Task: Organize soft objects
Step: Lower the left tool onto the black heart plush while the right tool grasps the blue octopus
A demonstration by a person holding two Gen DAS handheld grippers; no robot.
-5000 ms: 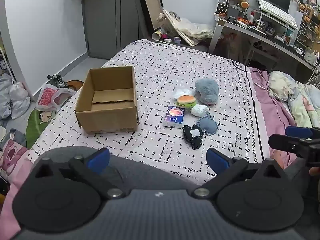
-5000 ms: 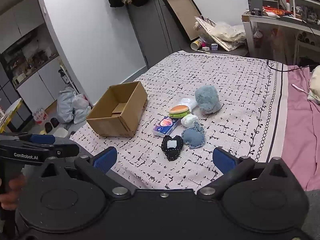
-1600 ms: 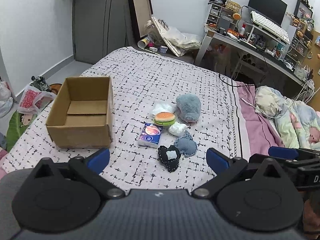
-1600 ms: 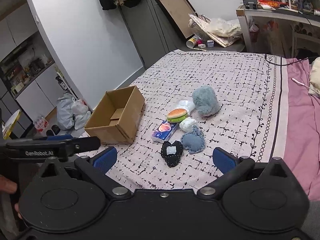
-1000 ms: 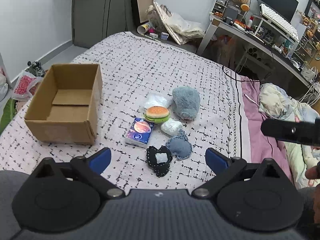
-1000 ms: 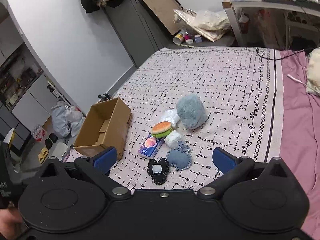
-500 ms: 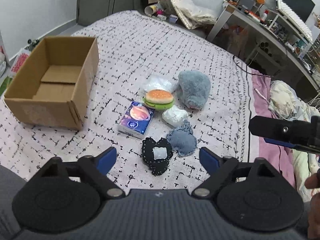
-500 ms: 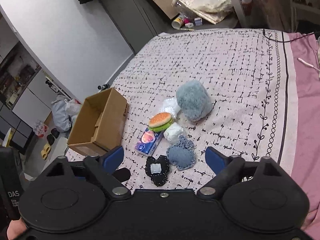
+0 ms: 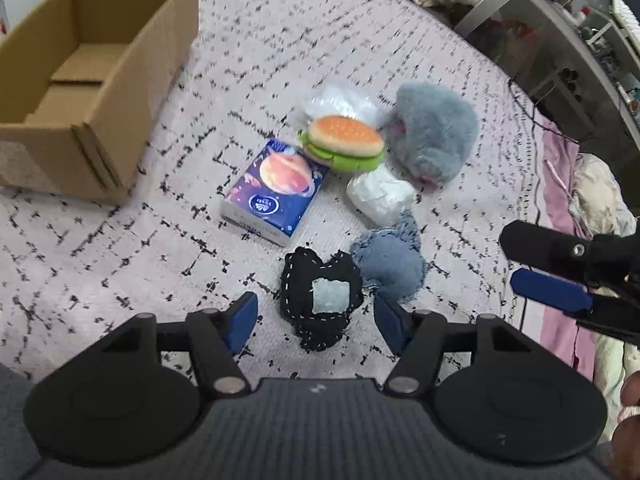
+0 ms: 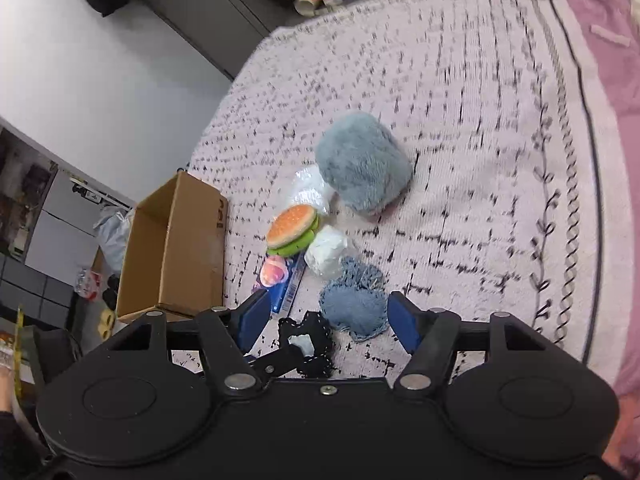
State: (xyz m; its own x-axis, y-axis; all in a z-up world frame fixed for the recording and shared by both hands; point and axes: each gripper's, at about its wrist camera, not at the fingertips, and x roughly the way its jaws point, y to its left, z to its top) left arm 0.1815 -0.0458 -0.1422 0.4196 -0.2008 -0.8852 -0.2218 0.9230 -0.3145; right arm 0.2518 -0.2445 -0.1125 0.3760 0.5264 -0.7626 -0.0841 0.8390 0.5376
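Note:
A cluster of soft things lies on the bed: a black heart cushion (image 9: 320,298), a blue denim heart (image 9: 390,266), a white pouch (image 9: 378,196), a burger toy (image 9: 344,142), a grey furry plush (image 9: 434,132) and a clear bag (image 9: 340,100). A tissue pack (image 9: 276,192) lies beside them. My left gripper (image 9: 314,318) is open, its jaws on either side of the black heart. My right gripper (image 10: 326,320) is open just above the denim heart (image 10: 354,304), and shows in the left wrist view (image 9: 548,280). An empty cardboard box (image 9: 80,60) stands at the left.
The bed has a patterned cover (image 9: 280,40) with a pink edge (image 10: 600,60) at the right. A desk (image 9: 560,32) and clutter stand beyond the bed. Bags (image 10: 108,236) lie on the floor by the box (image 10: 176,248).
Both grippers have come down and forward over the pile. The left now straddles the black heart; the right hovers at the denim heart. Nothing has been picked up.

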